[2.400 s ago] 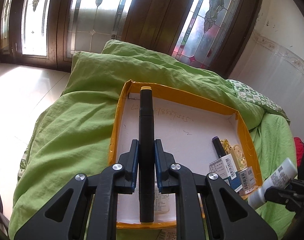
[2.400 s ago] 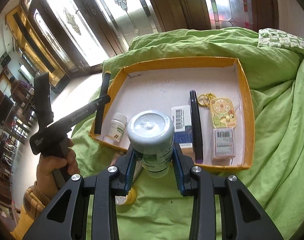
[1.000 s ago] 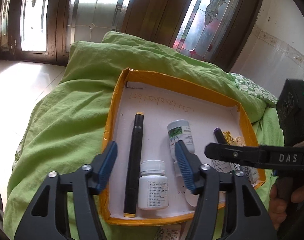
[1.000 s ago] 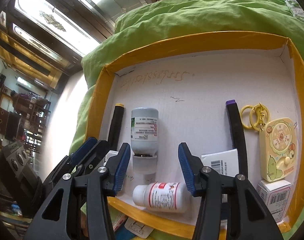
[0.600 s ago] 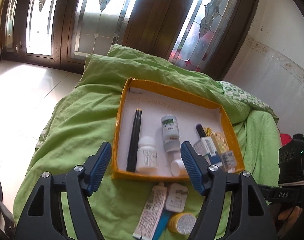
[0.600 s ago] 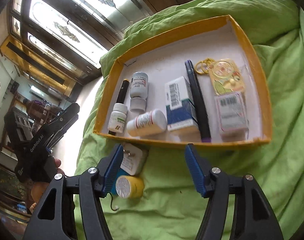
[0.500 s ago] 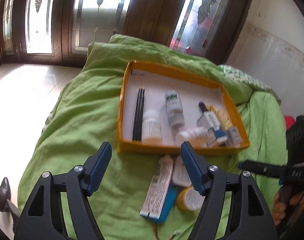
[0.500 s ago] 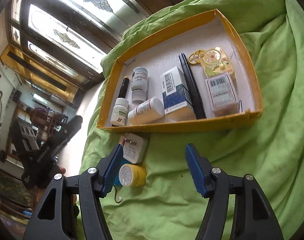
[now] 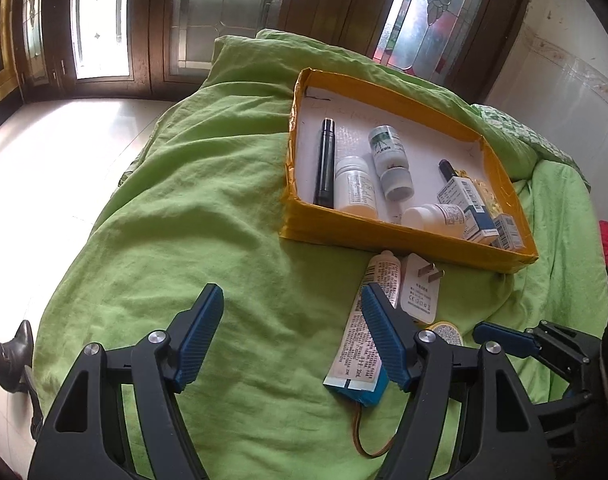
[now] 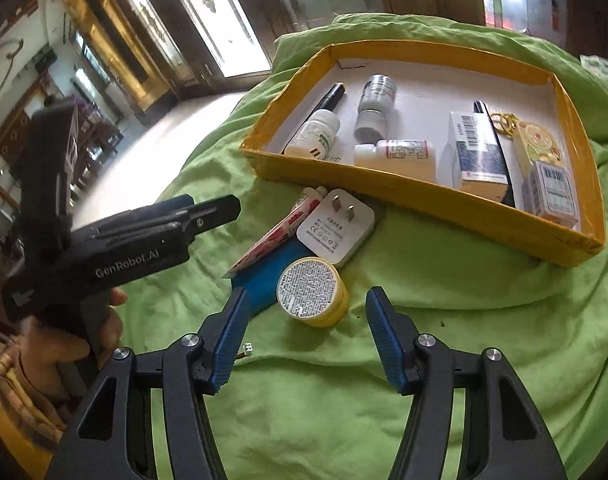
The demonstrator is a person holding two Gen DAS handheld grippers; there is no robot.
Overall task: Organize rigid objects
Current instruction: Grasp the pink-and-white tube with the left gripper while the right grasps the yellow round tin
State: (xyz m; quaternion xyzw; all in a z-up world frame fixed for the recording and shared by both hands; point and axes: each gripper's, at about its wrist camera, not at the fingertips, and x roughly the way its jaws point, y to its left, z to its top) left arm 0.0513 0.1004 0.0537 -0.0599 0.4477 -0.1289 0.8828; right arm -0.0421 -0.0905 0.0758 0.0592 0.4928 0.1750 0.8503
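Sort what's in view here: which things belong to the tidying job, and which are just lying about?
Job:
- yellow tray, already holding bottles, pens and boxes
- round yellow tin, ointment tube, white plug adapter, blue pack, all still outside the tray on the bedding

Lying about:
- green duvet
- patterned pillow
- dark boot on the floor

Left gripper (image 9: pixel 291 336): black plastic frame with triangular cut-outs, silver screws at the joints, ribbed blue pads (image 9: pixel 197 336). Right gripper (image 10: pixel 306 338): same build. Seen side-on from the right wrist camera, the left unit's body carries white "GenRobot.AI" lettering. Hand (image 10: pixel 59 344) on its grip; yellow-brown patterned sleeve (image 10: pixel 11 396).
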